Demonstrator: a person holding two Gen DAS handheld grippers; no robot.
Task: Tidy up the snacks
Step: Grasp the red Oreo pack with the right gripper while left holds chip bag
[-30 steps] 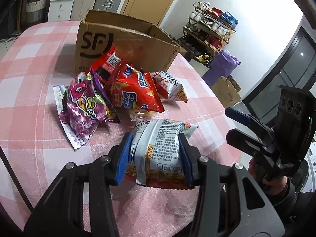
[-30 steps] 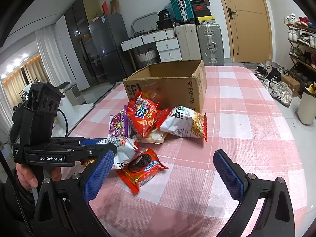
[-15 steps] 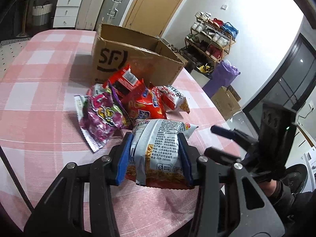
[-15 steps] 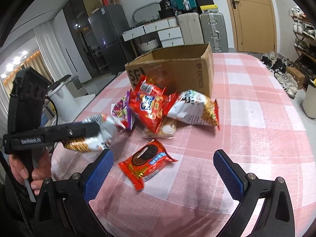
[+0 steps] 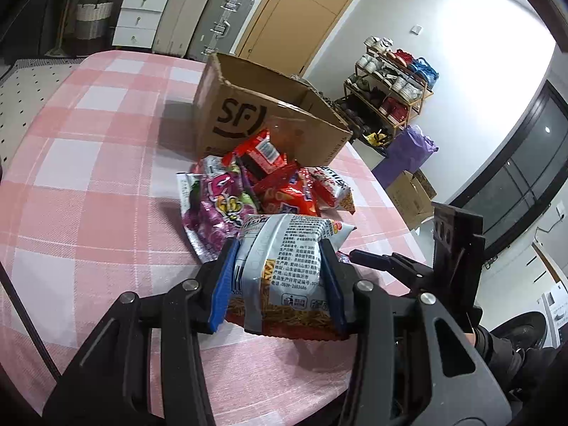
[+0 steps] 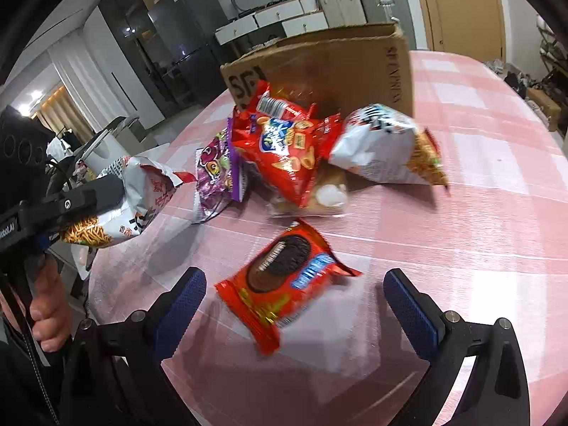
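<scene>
My left gripper [image 5: 278, 284] is shut on a silver noodle-snack bag [image 5: 287, 259], held above the table; the same bag [image 6: 120, 209] shows at the left of the right wrist view. My right gripper [image 6: 293, 305] is open, low over a red chocolate-cookie pack [image 6: 284, 284] that lies flat between its fingers, untouched. Behind it lies a heap: a purple candy bag [image 6: 216, 177], a red cracker bag [image 6: 284, 152], a second silver noodle bag [image 6: 387, 152] and a clear pack of pale sweets [image 6: 319, 195]. An open cardboard box [image 5: 255, 117] stands behind the heap.
The pink checked tablecloth [image 5: 88, 163] covers a round table whose edge curves close on the near side. A person's hand [image 6: 49, 316] grips the left tool's handle. Suitcases, drawers, a door and a shoe rack [image 5: 390, 85] stand beyond the table.
The left gripper has carried its noodle bag up and away from the cookie pack, toward the heap. The right gripper has dropped lower and closer, so the cookie pack now lies between its fingers.
</scene>
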